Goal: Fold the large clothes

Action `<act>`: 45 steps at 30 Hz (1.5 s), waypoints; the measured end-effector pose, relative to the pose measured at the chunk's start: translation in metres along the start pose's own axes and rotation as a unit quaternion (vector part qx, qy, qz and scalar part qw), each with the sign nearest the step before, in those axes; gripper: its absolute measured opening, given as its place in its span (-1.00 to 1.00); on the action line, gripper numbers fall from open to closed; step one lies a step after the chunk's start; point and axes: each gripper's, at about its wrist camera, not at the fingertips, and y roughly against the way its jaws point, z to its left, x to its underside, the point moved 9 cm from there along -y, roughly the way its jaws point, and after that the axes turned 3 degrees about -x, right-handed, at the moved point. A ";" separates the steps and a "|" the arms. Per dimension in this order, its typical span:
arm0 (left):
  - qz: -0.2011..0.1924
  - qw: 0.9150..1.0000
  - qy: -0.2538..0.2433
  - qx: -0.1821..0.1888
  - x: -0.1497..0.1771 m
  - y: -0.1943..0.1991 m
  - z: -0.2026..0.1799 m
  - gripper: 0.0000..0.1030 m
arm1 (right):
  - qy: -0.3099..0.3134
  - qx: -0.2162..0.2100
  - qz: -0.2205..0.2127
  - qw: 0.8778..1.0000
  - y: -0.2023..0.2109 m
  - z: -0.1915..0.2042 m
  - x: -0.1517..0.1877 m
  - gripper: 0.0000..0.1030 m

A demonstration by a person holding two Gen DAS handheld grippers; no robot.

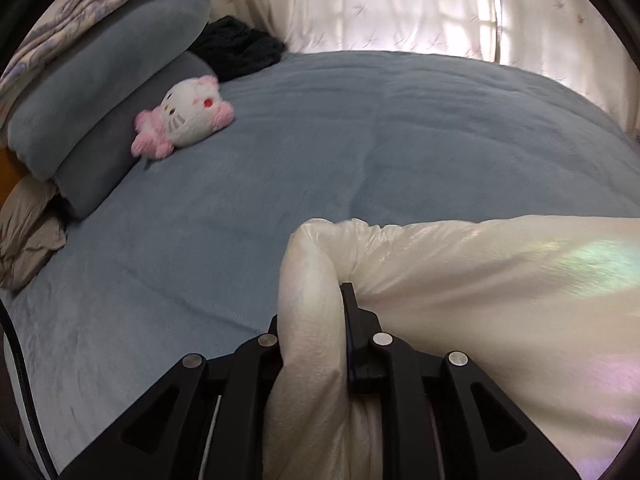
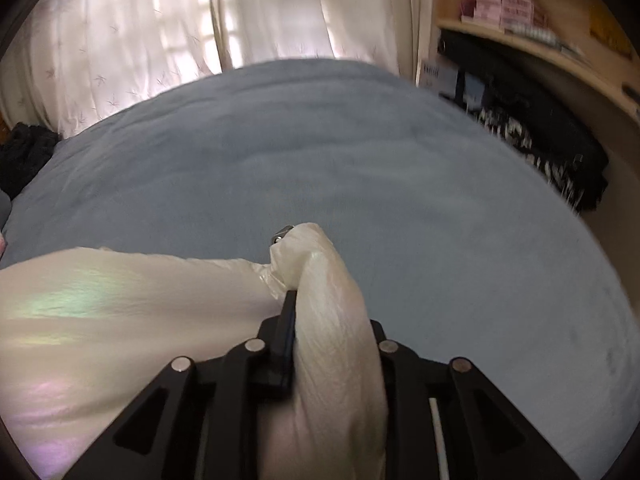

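Blue bed (image 1: 360, 152): plush toy (image 1: 186, 118), pillows (image 1: 108, 96), dark garment (image 1: 240, 46).

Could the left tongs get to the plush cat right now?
Probably not yet. The left tongs are shut on the white garment, stretched across to the right tongs. The bed toward the plush cat is bare, so only the load hinders.

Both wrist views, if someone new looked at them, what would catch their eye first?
First, the shiny cream garment, iridescent in the light and stretched between the two grippers: the left gripper and the right gripper each pinch a bunched corner just above the blue bed cover. Next, the pink and white plush toy lying against the stacked grey pillows at the left view's left side.
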 end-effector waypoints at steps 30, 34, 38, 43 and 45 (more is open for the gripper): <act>-0.081 0.978 0.015 0.190 -0.028 0.149 0.002 -0.19 | -0.062 0.014 -0.054 0.996 0.071 -0.015 -0.039 0.06; -0.111 0.983 0.019 0.145 -0.032 0.158 0.010 -0.16 | -0.062 -0.043 -0.112 0.991 0.124 0.012 -0.053 0.33; -0.111 0.991 0.041 0.065 -0.035 0.147 0.040 -0.16 | -0.036 -0.111 -0.173 0.978 0.178 0.052 -0.055 0.42; -0.135 0.988 0.049 0.059 -0.033 0.165 0.059 0.05 | 0.024 -0.156 -0.145 0.977 0.196 0.100 -0.036 0.42; -0.137 0.986 0.043 0.081 -0.029 0.175 0.053 0.09 | 0.042 -0.169 -0.132 0.976 0.194 0.117 -0.025 0.42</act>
